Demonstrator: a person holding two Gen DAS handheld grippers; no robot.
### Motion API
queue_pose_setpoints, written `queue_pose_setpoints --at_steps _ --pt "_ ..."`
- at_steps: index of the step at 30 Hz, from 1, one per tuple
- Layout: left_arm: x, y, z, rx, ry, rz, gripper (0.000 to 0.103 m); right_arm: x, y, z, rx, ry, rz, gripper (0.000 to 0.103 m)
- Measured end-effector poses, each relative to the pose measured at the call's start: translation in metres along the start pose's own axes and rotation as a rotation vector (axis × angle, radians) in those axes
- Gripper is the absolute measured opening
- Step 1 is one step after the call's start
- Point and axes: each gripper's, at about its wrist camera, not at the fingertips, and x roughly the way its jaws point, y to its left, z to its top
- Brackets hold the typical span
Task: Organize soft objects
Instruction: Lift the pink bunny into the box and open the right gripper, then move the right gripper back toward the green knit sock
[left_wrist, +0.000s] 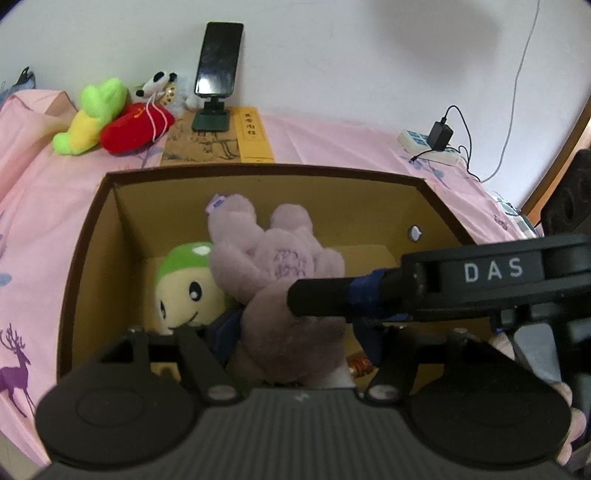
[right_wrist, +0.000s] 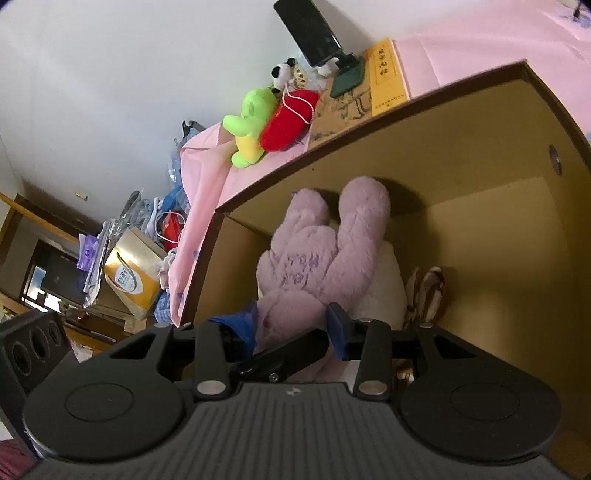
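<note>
1. A brown cardboard box (left_wrist: 88, 236) sits open on a pink bedsheet (left_wrist: 29, 206); its tan inner walls show in both wrist views.
2. A lilac plush rabbit (right_wrist: 314, 258) lies inside the box, ears pointing toward the far wall, embroidered belly facing up.
3. The right gripper (right_wrist: 291, 321) is down in the box, its blue-padded fingers (right_wrist: 338, 328) partly closed on either side of the rabbit's head end and pressing into the plush; it has hold of the toy.
4. In the left wrist view the same gripper enters from the right as a black arm marked "DAS", one finger lying across the rabbit.
5. The left gripper (left_wrist: 291, 343) hangs over the near edge of the box. Its fingers are largely hidden behind the rabbit; whether they stand open or closed cannot be told, and no grasp can be confirmed.
6. A green-capped plush doll (left_wrist: 184, 288) with a cream face lies in the box, touching the rabbit's left side.
7. A white soft object (right_wrist: 384, 291) lies under the rabbit, with a brown striped item (right_wrist: 426, 291) just beside it.
8. Outside the box, on the sheet near the wall: a green-and-yellow plush (left_wrist: 92, 114), a red plush (left_wrist: 136, 125) touching it, and a small panda toy (left_wrist: 159, 83) behind them.
9. A phone on a stand (left_wrist: 218, 62) rests on a yellow-edged book (left_wrist: 221, 140). A power strip (left_wrist: 424, 146) with a charger lies well to the right.
</note>
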Motion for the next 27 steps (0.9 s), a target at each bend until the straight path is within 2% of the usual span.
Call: queue_pose_setpoints --at_steps 5,12,19,27 --pt "-0.012 -0.013 -0.007 0.029 -0.013 0.028 0.068 -0.009 0.001 -0.008 -0.013 0.001 -0.017 0.026" --pt "-0.040 -0.031 -0.014 0.054 -0.044 0.037 0.069 -0.035 0.013 -0.021 -0.116 -0.059 -0.048 0.027" --pt "-0.059 -0.065 -0.023 0.114 -0.064 -0.003 0.069 -0.074 0.012 -0.040 -0.167 -0.138 -0.076 0.027" --pt "-0.057 -0.123 -0.026 0.202 -0.055 -0.098 0.069 -0.132 -0.016 -0.060 -0.122 -0.232 -0.127 0.027"
